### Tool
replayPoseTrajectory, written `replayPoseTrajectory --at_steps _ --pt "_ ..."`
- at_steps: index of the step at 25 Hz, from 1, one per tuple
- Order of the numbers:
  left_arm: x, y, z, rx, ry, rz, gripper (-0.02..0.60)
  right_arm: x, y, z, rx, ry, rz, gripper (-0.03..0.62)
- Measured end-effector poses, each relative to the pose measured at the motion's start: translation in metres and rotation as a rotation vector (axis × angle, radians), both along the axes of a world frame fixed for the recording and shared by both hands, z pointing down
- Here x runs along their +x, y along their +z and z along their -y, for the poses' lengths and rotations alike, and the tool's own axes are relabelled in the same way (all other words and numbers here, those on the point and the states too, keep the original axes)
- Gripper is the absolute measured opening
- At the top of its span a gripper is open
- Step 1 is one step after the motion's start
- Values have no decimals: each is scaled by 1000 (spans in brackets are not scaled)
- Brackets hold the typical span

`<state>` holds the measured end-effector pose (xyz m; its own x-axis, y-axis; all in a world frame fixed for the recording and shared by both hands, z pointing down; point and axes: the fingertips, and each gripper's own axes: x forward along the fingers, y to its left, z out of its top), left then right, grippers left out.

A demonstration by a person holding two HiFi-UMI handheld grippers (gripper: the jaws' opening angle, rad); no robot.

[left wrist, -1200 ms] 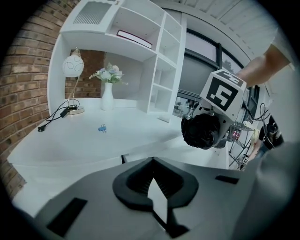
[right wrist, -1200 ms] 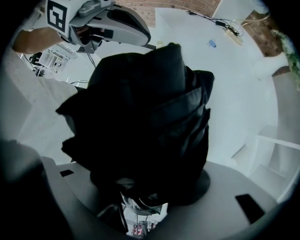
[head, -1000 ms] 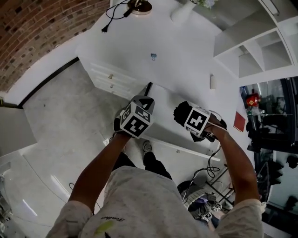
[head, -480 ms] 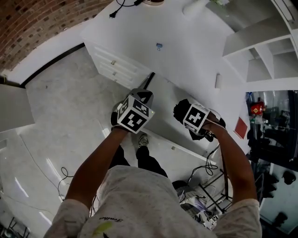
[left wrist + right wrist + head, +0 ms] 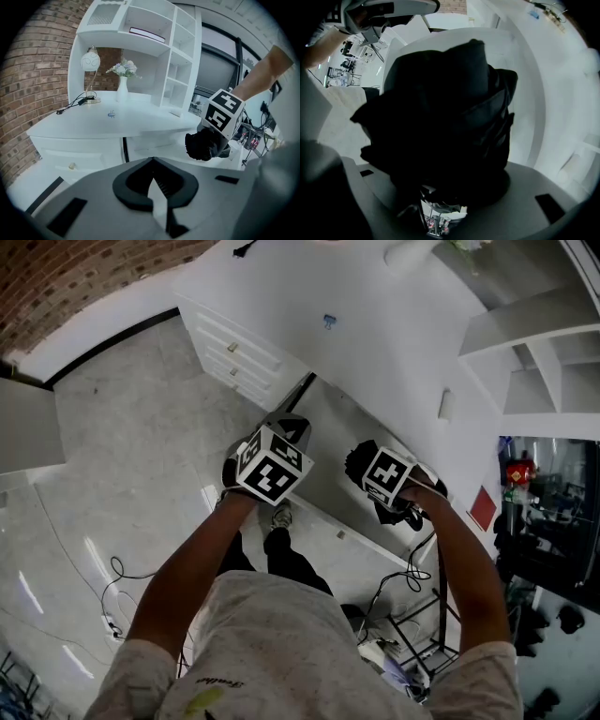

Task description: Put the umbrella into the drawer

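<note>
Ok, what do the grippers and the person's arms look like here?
The left gripper and right gripper have matte grey bodies with black pads at the jaws. Each carries a white box printed with black square markers: left cube, right cube. The person wears a light grey speckled T-shirt with short sleeves; the forearms are bare.

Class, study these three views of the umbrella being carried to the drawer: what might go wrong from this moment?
1. The umbrella has loose folds bulging past the right gripper, so they may snag on the rim of the drawer or slip from the hold.
2. The left gripper, shut and empty, hovers close beside; the two could knock together.
3. Cables lie on the floor near the person's feet, a possible trip.
</note>
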<state>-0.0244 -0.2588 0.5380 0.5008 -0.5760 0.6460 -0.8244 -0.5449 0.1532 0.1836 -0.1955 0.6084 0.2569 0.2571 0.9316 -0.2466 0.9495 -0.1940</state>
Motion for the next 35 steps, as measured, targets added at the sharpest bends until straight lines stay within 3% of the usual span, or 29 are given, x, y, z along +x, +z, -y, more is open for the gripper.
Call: replayPoseTrajectory --at_steps 35 --pt "30 10 -28 3 -151 87 -3 29 61 -9 -119 -66 -51 253"
